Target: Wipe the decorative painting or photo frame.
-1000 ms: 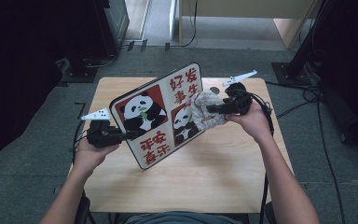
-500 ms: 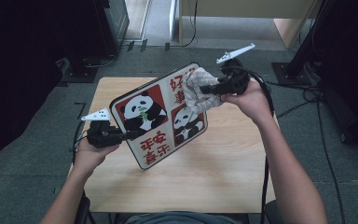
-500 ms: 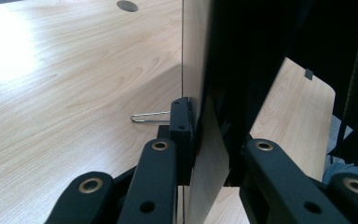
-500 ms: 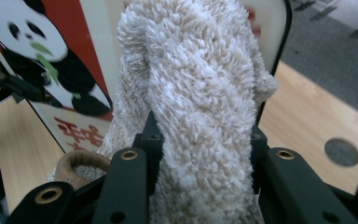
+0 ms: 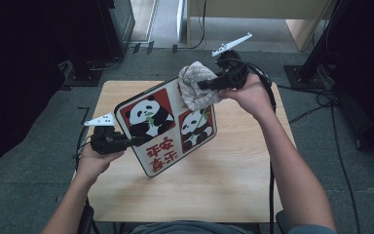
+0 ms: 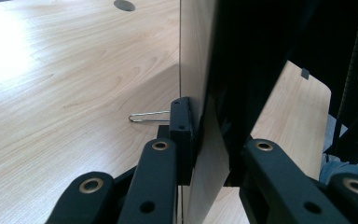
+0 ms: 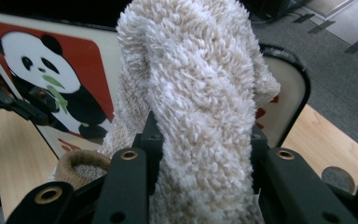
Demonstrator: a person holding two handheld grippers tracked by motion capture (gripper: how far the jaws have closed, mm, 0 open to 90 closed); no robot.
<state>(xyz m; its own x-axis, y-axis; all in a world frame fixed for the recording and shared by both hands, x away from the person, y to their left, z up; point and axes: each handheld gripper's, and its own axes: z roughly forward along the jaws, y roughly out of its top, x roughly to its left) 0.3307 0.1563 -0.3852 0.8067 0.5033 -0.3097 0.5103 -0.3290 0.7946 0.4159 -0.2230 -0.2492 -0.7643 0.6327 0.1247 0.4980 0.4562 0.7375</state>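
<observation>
I have the left gripper [image 5: 126, 142] clamped on the edge of the panda board [image 5: 168, 129], at about 9 o'clock on the board as the high view shows it; in the left gripper view the 2 jaws pinch the thin panel edge-on, with the table [image 6: 65, 79] beyond it and a small wire clip [image 6: 147, 115] lying on the wood. The board stands tilted above the table, its printed face turned up toward me, its long axis running from roughly 7 o'clock near my left hand [image 5: 93, 161] up to 1 o'clock. The right gripper [image 5: 205, 86] is closed on a wad of beige fluffy cloth [image 5: 195, 87]; the right gripper view shows the pile bulging between both jaws, with the board's rounded corner [image 7: 289, 88] just behind it. So the cloth sits at the board's far upper corner, around 1 o'clock, touching or all but touching the face there; I cannot tell which. I read this as wiping the board. The unwiped run lies from the cloth toward 7 o'clock, along the long axis and toward my left gripper, so the right hand [image 5: 251, 95] is the one placed to draw the cloth down while the left holds firm.
</observation>
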